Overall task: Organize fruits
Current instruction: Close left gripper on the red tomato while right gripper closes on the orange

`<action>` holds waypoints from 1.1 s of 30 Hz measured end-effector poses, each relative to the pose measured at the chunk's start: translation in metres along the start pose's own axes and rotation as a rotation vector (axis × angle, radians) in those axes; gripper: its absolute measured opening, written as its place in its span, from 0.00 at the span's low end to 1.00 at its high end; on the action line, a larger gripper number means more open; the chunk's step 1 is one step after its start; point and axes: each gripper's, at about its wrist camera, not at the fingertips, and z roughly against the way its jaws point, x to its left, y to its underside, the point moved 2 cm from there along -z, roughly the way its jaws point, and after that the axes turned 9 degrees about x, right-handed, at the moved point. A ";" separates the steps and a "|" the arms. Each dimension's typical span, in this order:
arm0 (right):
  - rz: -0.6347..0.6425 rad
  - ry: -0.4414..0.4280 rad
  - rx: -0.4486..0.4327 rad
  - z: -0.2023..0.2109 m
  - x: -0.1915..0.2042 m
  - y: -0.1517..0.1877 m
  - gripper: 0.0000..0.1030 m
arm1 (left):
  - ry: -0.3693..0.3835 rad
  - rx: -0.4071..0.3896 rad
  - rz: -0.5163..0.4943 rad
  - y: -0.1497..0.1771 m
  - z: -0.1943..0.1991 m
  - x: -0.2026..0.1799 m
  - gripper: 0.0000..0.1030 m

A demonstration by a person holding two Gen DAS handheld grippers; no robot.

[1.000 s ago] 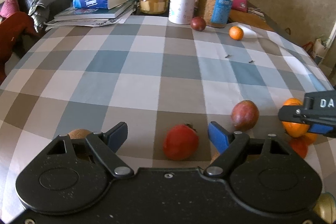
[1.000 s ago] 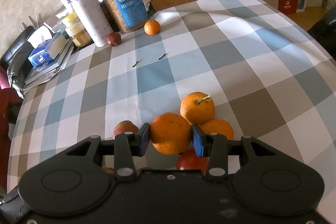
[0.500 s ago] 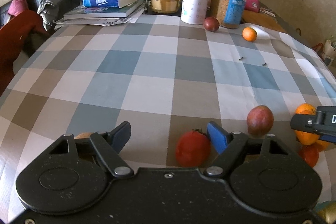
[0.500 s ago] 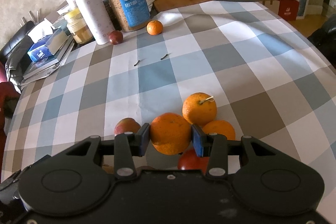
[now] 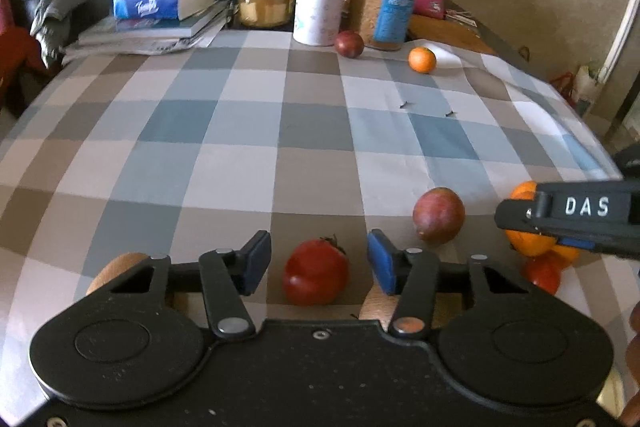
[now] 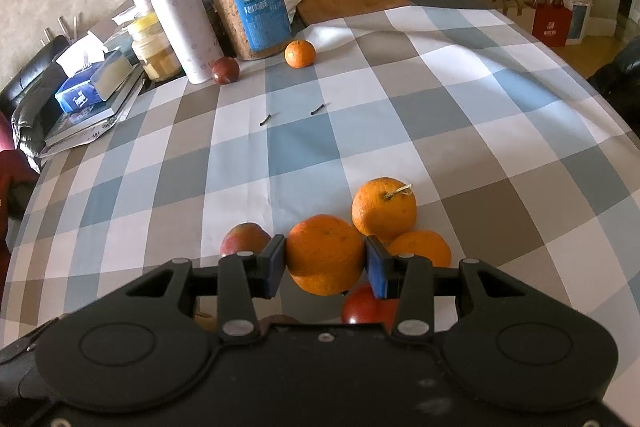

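Red tomato (image 5: 315,273) sits on the checked counter (image 5: 240,131) between the blue pads of the left tongs (image 5: 318,263), whose jaws are closing with gaps still on both sides. Right tongs (image 6: 325,265) grip a large orange (image 6: 325,254), clamped against both pads, just beside two more oranges (image 6: 384,209) and a second tomato (image 6: 362,307). A reddish plum (image 5: 439,214) lies near the first tomato; a small mandarin (image 5: 421,59) sits far back by the jars.

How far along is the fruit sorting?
Partly done. Oranges and a tomato are clustered near the right gripper, which is shut on a large orange. The left gripper is closing around a red tomato, not yet touching. Left: a small orange and a dark fruit by the jars.
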 end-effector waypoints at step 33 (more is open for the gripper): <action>0.017 0.023 -0.002 -0.002 0.003 0.002 0.42 | -0.008 0.190 0.054 -0.015 -0.012 0.002 0.43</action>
